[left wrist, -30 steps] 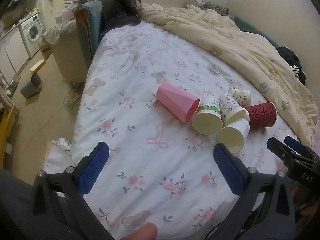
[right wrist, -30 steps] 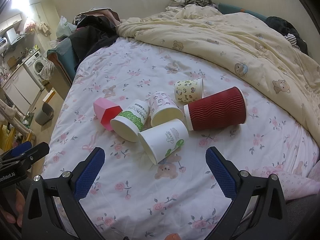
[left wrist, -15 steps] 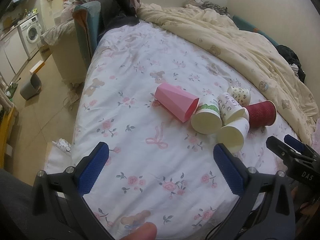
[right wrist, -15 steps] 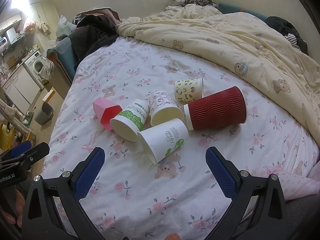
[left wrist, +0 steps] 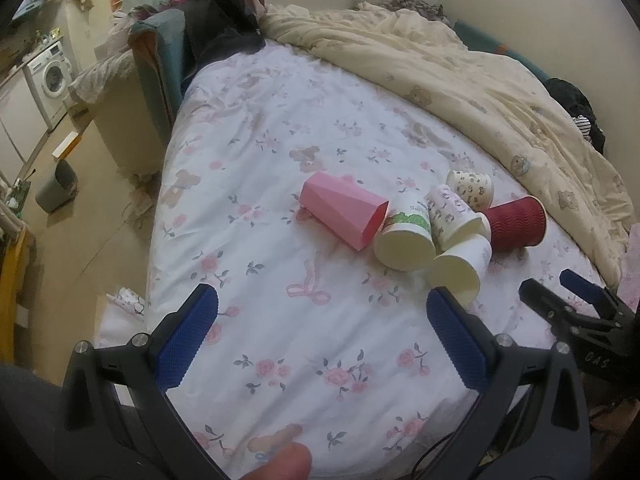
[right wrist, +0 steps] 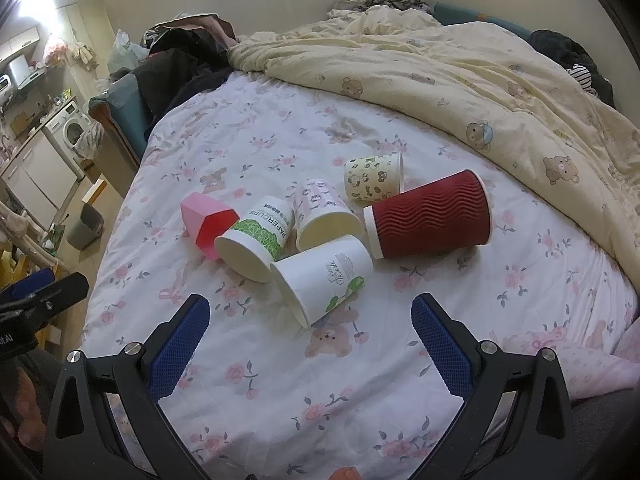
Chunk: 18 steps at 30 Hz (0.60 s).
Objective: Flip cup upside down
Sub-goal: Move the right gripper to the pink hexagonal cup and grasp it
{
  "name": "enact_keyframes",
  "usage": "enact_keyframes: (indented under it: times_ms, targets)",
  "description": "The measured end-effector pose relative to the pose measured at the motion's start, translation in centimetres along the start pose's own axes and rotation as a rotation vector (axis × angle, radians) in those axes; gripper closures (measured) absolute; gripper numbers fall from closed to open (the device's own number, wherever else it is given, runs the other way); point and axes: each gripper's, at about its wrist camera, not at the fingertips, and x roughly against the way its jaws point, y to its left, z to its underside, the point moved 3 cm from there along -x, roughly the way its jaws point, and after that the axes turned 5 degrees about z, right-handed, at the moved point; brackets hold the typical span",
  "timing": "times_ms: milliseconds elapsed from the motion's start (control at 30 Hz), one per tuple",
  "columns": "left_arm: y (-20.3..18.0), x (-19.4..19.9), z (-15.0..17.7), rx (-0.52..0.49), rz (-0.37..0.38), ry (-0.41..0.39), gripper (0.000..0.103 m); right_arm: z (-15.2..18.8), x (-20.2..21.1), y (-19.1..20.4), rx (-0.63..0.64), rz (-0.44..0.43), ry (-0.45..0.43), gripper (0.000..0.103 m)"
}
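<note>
Left gripper (left wrist: 320, 336) drifting slightly, cups (left wrist: 432, 224) sliding a little leftward in its view, right wrist view showing no visible change

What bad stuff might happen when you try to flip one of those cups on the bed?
1. The white cup touches its neighbours, so grabbing it may send the green-print cup rolling.
2. Paper walls could crush between the right gripper's open fingers.
3. The floral sheet is soft, so a flipped cup might tip over.
</note>
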Motion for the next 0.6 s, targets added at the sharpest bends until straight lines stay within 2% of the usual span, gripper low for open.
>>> enact_keyframes:
  times_ms: [200, 367, 500, 600]
  targets:
    - [0.0, 0.2, -1.7, -0.041, -0.018, 0.016, 0.000, -0.7, -0.1, 0.0, -0.009, -0.015, 0.026, 0.000]
    - [0.9, -0.3, -4.0, -0.037, -0.007, 0.037, 0.000, -3.3, -0.3, 0.9, 0.032, -0.028, 0.039, 0.000]
    - [2.2, -1.2, -5.2, -0.027, -0.018, 0.074, 0.000, -6.3, -1.9, 2.4, 0.088, -0.070, 0.102, 0.000]
    - [3.9, -2.4, -5.3, -0.005, -0.060, 0.116, 0.000, -8.4, -3.9, 3.7, 0.136, -0.121, 0.184, 0.000]
